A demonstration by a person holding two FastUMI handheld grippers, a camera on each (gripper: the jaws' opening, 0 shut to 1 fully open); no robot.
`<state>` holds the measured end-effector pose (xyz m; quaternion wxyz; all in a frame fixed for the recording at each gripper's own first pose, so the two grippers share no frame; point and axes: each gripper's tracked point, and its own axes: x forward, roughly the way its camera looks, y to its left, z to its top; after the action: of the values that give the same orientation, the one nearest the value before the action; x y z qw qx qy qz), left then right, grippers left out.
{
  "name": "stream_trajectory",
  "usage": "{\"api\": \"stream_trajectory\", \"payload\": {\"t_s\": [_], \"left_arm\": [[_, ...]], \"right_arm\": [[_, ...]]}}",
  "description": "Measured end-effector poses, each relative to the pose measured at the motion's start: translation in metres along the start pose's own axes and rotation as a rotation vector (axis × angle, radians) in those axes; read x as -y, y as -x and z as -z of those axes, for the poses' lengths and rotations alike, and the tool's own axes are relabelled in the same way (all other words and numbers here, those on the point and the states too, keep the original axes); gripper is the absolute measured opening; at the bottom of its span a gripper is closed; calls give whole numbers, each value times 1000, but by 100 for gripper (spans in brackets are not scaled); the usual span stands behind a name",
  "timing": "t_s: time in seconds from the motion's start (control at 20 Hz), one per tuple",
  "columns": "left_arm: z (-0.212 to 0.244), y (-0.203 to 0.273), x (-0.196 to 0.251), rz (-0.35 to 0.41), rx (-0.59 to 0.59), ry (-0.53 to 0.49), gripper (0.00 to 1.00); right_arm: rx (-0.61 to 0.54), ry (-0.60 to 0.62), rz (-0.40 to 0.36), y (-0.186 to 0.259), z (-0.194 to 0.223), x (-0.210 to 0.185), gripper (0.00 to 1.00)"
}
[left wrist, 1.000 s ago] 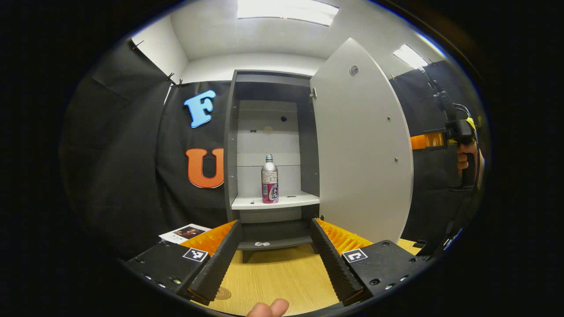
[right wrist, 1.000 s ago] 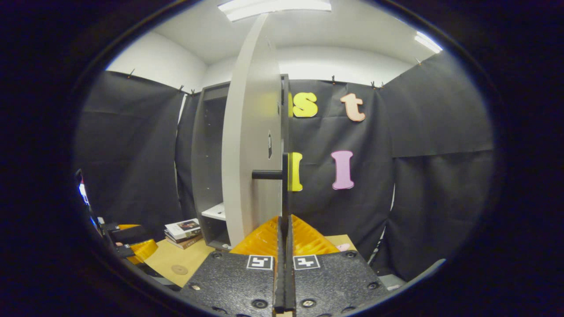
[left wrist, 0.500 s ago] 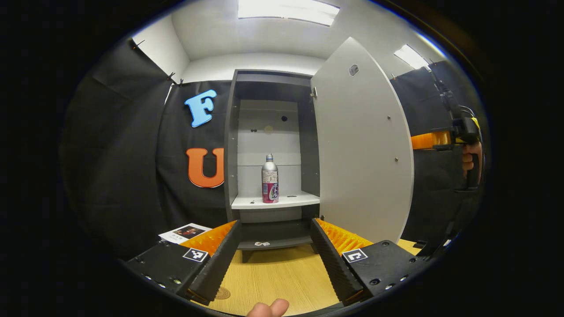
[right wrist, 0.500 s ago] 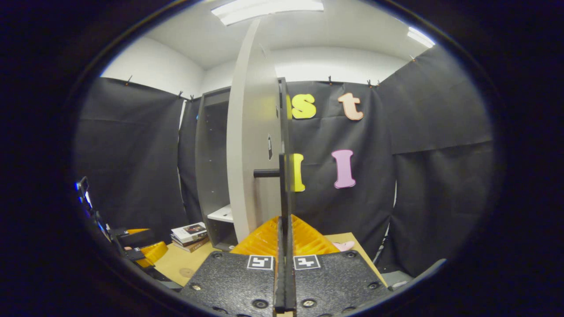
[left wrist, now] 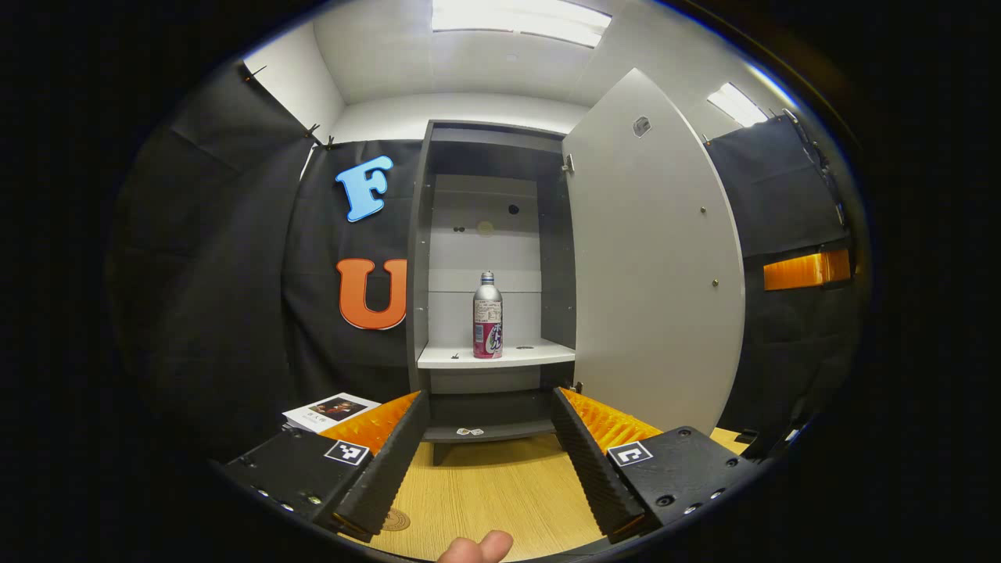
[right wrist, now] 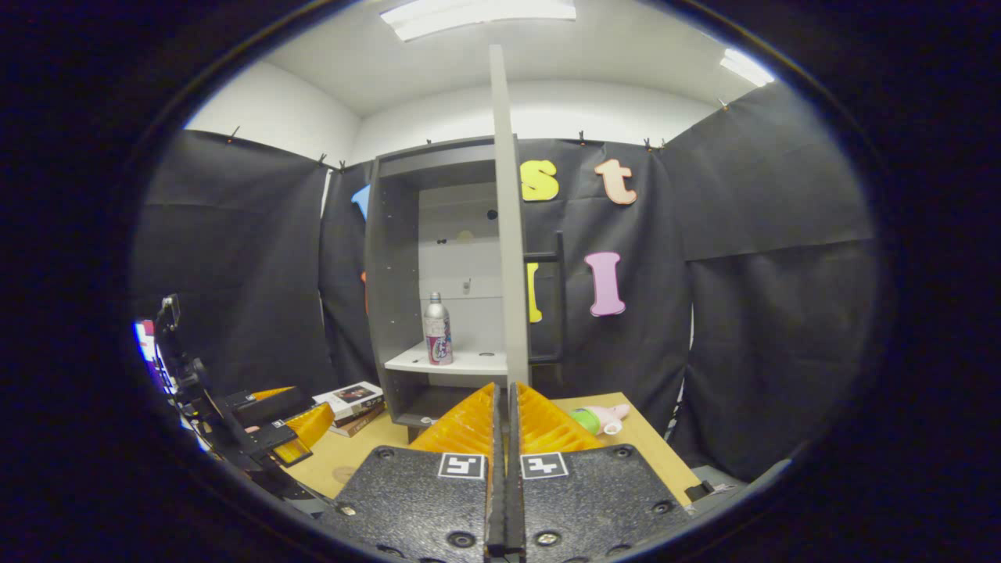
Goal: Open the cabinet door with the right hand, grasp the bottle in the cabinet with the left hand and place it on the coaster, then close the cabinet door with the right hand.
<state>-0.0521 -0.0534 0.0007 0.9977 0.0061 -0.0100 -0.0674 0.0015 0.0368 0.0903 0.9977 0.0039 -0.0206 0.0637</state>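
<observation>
The grey cabinet (left wrist: 418, 258) stands open, its door (left wrist: 653, 258) swung out to the right. A silver bottle (left wrist: 487, 317) with a pink label stands upright on the white shelf (left wrist: 532, 356), straight ahead of my left gripper (left wrist: 489, 399), which is open, empty and well short of it. A round coaster (left wrist: 395, 520) lies on the wooden table by the left finger. In the right gripper view the door (right wrist: 512, 258) is edge-on with its dark handle (right wrist: 557, 297) to its right; my right gripper (right wrist: 504, 387) is shut on nothing, back from the door. The bottle (right wrist: 438, 330) shows there too.
A stack of books (right wrist: 352, 399) lies on the table left of the cabinet. A pink and green toy (right wrist: 598, 418) rests to the right of the door. The left gripper (right wrist: 274, 426) sits low at the left. The right gripper's body (left wrist: 805, 270) pokes out past the door's edge.
My right gripper has drawn back from the door handle and turned left, so the cabinet's inside and bottle now show. The hand holding it slid off the left gripper view's edge.
</observation>
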Motion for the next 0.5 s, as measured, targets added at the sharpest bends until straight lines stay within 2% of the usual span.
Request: {"api": "stream_trajectory", "payload": {"t_s": [0.1, 0.2, 0.25, 0.35, 0.45, 0.5], "left_arm": [[1, 0, -5, -8, -1, 3, 95], [0, 1, -12, -18, -1, 7, 95], [-1, 1, -15, -24, 3, 7, 95], [-2, 1, -20, -36, 4, 3, 95], [-2, 1, -25, -43, 4, -2, 95], [-2, 1, -26, -47, 3, -5, 95]], "right_arm": [[-9, -5, -55, -8, 12, -24, 5], [-22, 5, -60, -20, 23, -31, 10], [-23, 15, -49, -26, 26, -32, 27], [-19, 38, -19, -37, 30, -31, 51], [-7, 23, -16, -45, 32, -35, 63], [-11, 11, -15, -48, 35, -35, 65]]}}
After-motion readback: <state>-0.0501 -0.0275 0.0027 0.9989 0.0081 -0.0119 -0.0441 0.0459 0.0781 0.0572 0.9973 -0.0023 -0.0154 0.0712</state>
